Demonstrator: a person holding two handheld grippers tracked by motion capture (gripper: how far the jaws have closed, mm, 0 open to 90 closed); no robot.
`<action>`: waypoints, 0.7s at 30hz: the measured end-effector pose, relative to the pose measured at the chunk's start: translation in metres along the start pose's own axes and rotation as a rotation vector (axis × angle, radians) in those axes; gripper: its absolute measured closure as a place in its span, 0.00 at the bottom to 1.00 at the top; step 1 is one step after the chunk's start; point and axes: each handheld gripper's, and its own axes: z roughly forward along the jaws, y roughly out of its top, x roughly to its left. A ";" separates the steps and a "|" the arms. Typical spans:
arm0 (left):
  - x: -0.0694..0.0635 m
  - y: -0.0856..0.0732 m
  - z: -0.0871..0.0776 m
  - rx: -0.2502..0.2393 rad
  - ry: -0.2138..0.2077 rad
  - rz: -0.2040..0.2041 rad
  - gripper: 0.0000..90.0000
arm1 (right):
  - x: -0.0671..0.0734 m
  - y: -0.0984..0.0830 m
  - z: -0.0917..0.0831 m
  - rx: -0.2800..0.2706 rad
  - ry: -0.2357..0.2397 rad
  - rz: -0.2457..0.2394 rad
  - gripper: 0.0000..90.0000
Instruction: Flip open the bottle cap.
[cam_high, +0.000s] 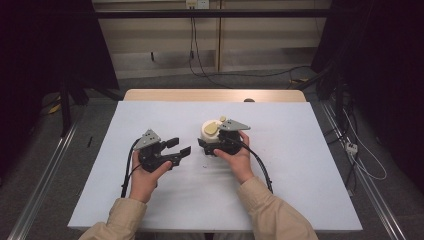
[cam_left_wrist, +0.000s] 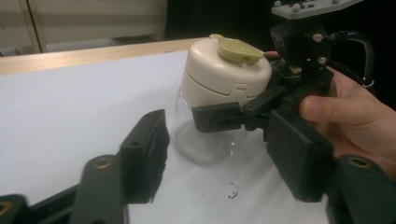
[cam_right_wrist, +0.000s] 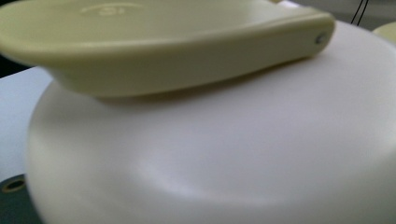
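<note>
Right gripper (cam_high: 209, 145), centre of the high view: jaws clamped on the clear glass jar with a cream plastic lid (cam_left_wrist: 219, 93), pinching it just under the lid. In the left gripper view one black jaw runs across the glass front, centre frame, w/ the person's right hand (cam_left_wrist: 359, 116) wrapped round the gripper body at right edge. Jar stands upright on the white table sheet (cam_high: 290, 165), base down, mid-table, slightly right of centre in the high view.

Right gripper view: very close on the cream lid (cam_right_wrist: 224, 154), lower two-thirds of frame; pale olive-green flip tab (cam_right_wrist: 154, 51) lies across the top, hinge pin at upper right. Faint raised marking on the tab, upper left – too blurred to read. No brand or label legible anywhere else on the jar.

Left gripper (cam_high: 183, 147), left of centre in the high view: jaws parted about halfway, nothing between them, pointing right toward the jar but apart from it. In its own view the two black jaws rise from bottom left and bottom right, jar beyond the gap, not touched. Person's left hand (cam_high: 145, 177) grips it from below, beige sleeve at bottom edge.

Few small dark specks (cam_left_wrist: 232, 190) on the sheet just in front of the jar. Wooden table edge (cam_high: 215, 95) beyond the sheet, upper centre; cables on the floor behind.
</note>
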 end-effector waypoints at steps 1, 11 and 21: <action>-0.001 0.001 0.002 0.004 -0.002 0.009 0.49 | 0.000 0.000 0.000 0.000 0.000 -0.002 0.06; 0.000 0.009 0.013 0.022 -0.016 0.006 0.77 | 0.000 0.000 0.000 0.002 -0.002 0.001 0.06; -0.004 0.017 0.024 0.048 -0.040 0.009 0.95 | 0.000 0.000 0.000 0.003 0.000 0.005 0.06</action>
